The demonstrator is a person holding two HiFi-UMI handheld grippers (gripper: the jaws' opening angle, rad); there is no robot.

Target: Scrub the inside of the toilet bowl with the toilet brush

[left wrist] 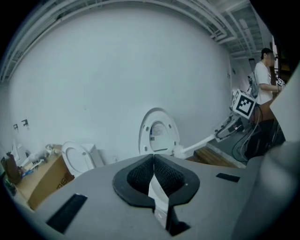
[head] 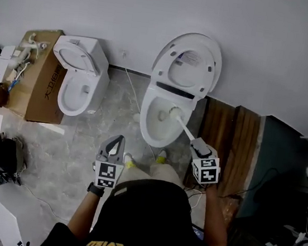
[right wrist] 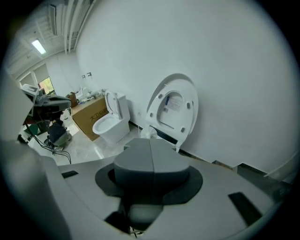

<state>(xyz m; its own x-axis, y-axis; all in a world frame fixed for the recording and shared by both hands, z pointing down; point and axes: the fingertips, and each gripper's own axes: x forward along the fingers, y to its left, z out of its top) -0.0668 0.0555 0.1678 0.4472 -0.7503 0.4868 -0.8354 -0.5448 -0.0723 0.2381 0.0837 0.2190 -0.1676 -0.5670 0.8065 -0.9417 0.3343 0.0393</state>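
A white toilet bowl [head: 148, 129] with its lid [head: 191, 60] raised stands against the wall. The white toilet brush [head: 175, 113] has its head down inside the bowl, and its handle slants back to my right gripper [head: 199, 146], which is shut on it. In the right gripper view the closed jaws [right wrist: 151, 140] hide the brush, and only the lid [right wrist: 173, 110] shows beyond them. My left gripper [head: 119, 139] hangs shut and empty over the floor, left of the bowl. The left gripper view shows the brush [left wrist: 187, 151] reaching across to the bowl.
A second toilet [head: 81, 79] stands to the left beside a cardboard box [head: 39, 76]. Wooden boards [head: 233, 141] lie right of the bowl. Bags and cables clutter the floor at the far left and right. Another person [left wrist: 265, 70] stands in the background.
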